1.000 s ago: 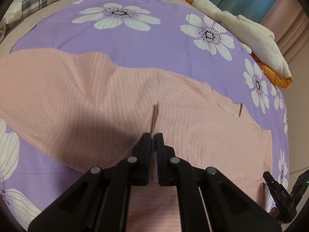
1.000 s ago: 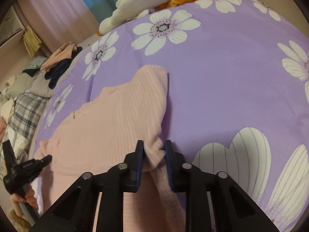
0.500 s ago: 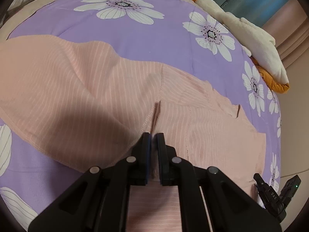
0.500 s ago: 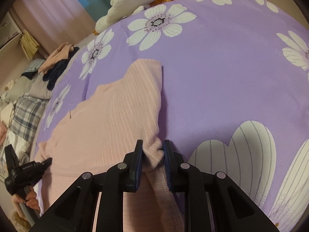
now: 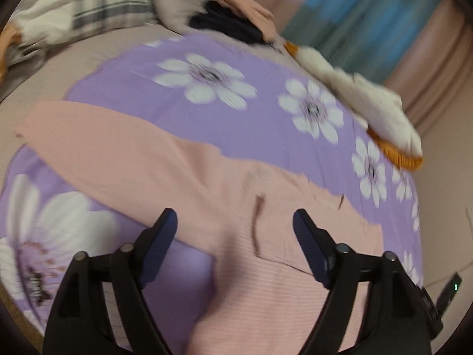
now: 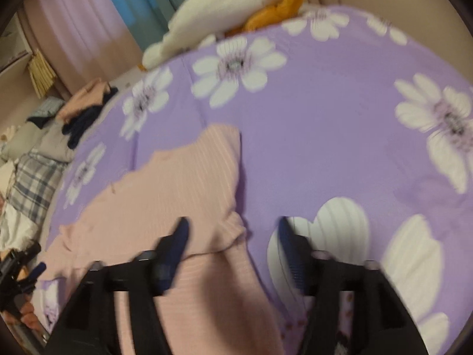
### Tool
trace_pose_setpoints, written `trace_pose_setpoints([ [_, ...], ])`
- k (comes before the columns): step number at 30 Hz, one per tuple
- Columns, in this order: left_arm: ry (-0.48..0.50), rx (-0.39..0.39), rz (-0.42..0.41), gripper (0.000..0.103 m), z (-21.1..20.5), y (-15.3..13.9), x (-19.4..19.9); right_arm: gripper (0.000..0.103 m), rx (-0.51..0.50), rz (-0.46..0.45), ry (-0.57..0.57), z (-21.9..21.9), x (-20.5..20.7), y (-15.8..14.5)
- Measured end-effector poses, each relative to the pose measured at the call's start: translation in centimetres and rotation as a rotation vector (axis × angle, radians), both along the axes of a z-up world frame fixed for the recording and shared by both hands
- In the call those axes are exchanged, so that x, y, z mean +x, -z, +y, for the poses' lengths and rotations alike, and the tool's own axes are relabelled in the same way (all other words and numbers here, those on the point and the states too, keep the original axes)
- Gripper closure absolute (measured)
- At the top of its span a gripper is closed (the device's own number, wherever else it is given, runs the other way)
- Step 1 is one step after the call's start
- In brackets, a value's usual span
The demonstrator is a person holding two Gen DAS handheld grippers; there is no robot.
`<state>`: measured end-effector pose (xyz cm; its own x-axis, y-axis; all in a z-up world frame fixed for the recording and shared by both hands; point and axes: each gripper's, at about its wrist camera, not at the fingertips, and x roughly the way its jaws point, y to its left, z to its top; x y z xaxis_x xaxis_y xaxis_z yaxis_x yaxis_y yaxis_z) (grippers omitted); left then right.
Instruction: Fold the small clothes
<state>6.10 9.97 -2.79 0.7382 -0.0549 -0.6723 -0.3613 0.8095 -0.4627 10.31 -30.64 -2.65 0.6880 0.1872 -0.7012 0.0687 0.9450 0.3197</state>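
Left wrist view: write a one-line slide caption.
Open left gripper above pink garment laid on the floral purple sheet, other clothes piled behind.

Both wrist views overlook the pink garment (image 5: pixel 183 162) closely.

Pink garment (image 5: pixel 165 159): ribbed matt cloth. Floral sheet (image 6: pixel 325 124): smooth cloth.

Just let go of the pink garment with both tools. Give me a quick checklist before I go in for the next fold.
1. Left tool open: ok.
2. Right tool open: ok.
3. Pink garment free of both tools, lying on the purple floral sheet: ok.
4. Folded layer lying flat on the garment: ok.
5. Edges aligned: cannot tell, frames blurred.
6. White and orange clothes apart from the garment: ok.
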Motion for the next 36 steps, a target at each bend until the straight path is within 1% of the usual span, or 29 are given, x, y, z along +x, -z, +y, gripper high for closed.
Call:
trace_pose_setpoints([
  [2,-0.073,-0.016,-0.023,0.014,2.5,-0.4,-1.9,0.028,0.005,-0.039,-0.010,0.3,-1.1,-1.7],
  [4,-0.135,-0.013,-0.032,0.011,4.5,-0.5,-3.1,0.017,0.021,-0.075,-0.022,0.8,-2.3,-3.2],
  [5,-0.171,-0.012,-0.023,0.011,5.8,-0.2,-3.8,0.016,0.031,-0.090,-0.027,1.1,-2.9,-3.8],
  [8,-0.242,-0.029,0.011,0.012,8.5,0.8,-5.0,0.015,0.051,-0.121,-0.052,2.6,-4.1,-4.9],
  [12,-0.312,-0.093,0.034,0.013,11.9,2.7,-6.1,0.015,0.010,-0.124,-0.049,5.1,-4.8,-5.0],
  [15,-0.307,-0.148,0.041,0.022,13.8,4.2,-5.9,0.015,-0.016,-0.117,-0.048,7.2,-4.9,-4.6],
  [17,-0.315,-0.178,0.044,0.026,14.9,4.8,-5.6,0.015,-0.011,-0.111,-0.053,8.2,-5.1,-4.5],
  [18,-0.323,-0.197,0.043,0.031,15.5,5.2,-5.4,0.015,-0.002,-0.103,-0.062,8.9,-5.0,-4.4],
  [20,-0.343,-0.243,0.043,0.035,16.7,6.1,-5.1,0.015,0.008,-0.097,-0.091,10.1,-5.0,-4.3],
  [21,-0.362,-0.272,0.046,0.040,17.3,6.6,-5.0,0.015,0.006,-0.094,-0.113,10.8,-5.0,-4.2],
  [22,-0.383,-0.298,0.054,0.048,17.8,7.1,-4.9,0.015,-0.002,-0.089,-0.141,11.5,-4.8,-4.1],
  [24,-0.411,-0.338,0.046,0.055,18.7,7.6,-4.9,0.015,-0.020,-0.076,-0.172,12.7,-4.8,-4.0],
  [27,-0.424,-0.346,0.028,0.056,19.3,7.7,-4.4,0.015,-0.035,-0.072,-0.188,13.4,-4.9,-3.9],
  [29,-0.421,-0.351,0.026,0.056,19.5,7.9,-3.8,0.015,-0.050,-0.069,-0.178,13.7,-4.7,-3.9],
  [30,-0.421,-0.354,0.021,0.058,19.6,8.0,-3.5,0.015,-0.057,-0.066,-0.173,13.9,-4.6,-3.8],
  [32,-0.428,-0.351,0.011,0.064,19.7,8.1,-3.1,0.015,-0.062,-0.060,-0.173,14.1,-4.6,-3.6],
  [33,-0.430,-0.347,0.008,0.071,19.8,8.2,-2.9,0.015,-0.060,-0.059,-0.177,14.2,-4.6,-3.5],
  [34,-0.431,-0.338,0.014,0.082,19.8,8.3,-2.6,0.015,-0.056,-0.057,-0.180,14.3,-4.6,-3.4],
  [35,-0.428,-0.323,0.022,0.088,19.7,8.4,-2.3,0.015,-0.055,-0.054,-0.181,14.4,-4.7,-3.4],
  [36,-0.427,-0.314,0.030,0.100,19.7,8.4,-1.9,0.015,-0.057,-0.052,-0.182,14.4,-4.6,-3.3],
])
